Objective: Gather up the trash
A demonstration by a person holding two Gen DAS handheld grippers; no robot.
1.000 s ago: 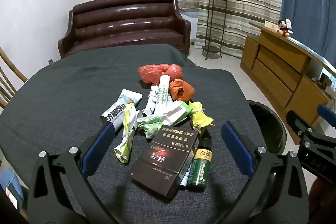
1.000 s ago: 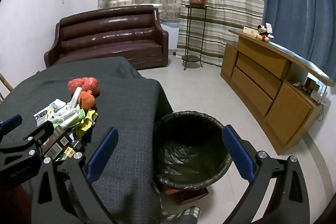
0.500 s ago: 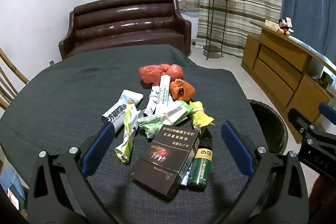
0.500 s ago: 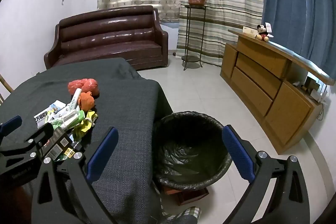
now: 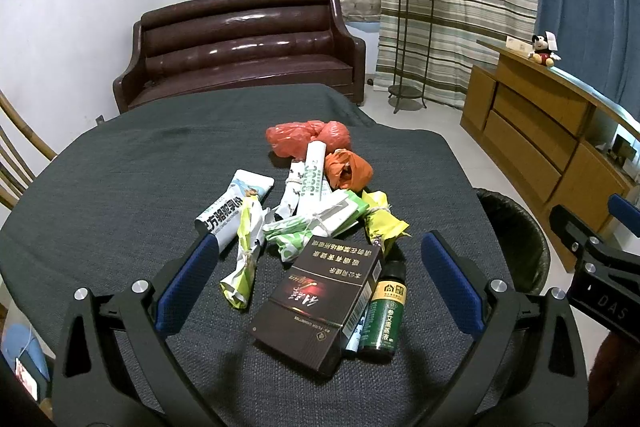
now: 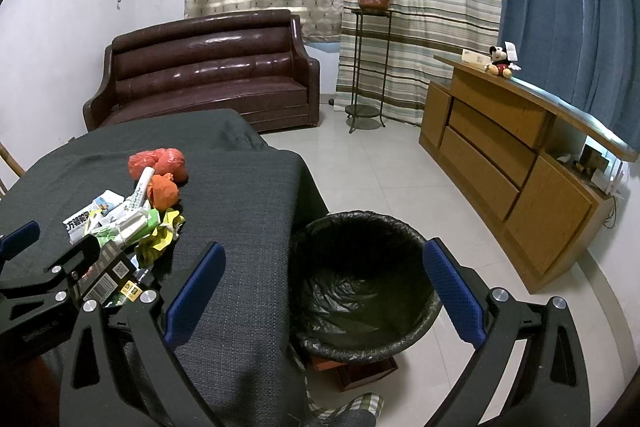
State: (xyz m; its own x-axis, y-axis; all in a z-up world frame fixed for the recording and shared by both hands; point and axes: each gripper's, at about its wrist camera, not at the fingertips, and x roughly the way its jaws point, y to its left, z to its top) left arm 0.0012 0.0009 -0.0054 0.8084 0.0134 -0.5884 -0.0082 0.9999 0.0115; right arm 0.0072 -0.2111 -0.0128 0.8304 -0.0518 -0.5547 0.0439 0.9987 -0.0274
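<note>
Black-lined bin [image 6: 360,291] stands just beside table edge [image 6: 294,195], right claw [image 6: 324,291] spread above.

A coarse, matt dark-grey cloth [image 5: 132,195] covers the bench; the dark carton [image 5: 320,307] on it is glossy card, the red bag [image 5: 296,137] thin crinkled plastic, the bin liner [image 6: 360,291] shiny black plastic, the sofa [image 5: 240,47] glossy brown leather

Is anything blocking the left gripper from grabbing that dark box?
Nothing visible. The left gripper is open, and the dark box lies just ahead between its fingers. A green bottle lies right beside the box.
</note>
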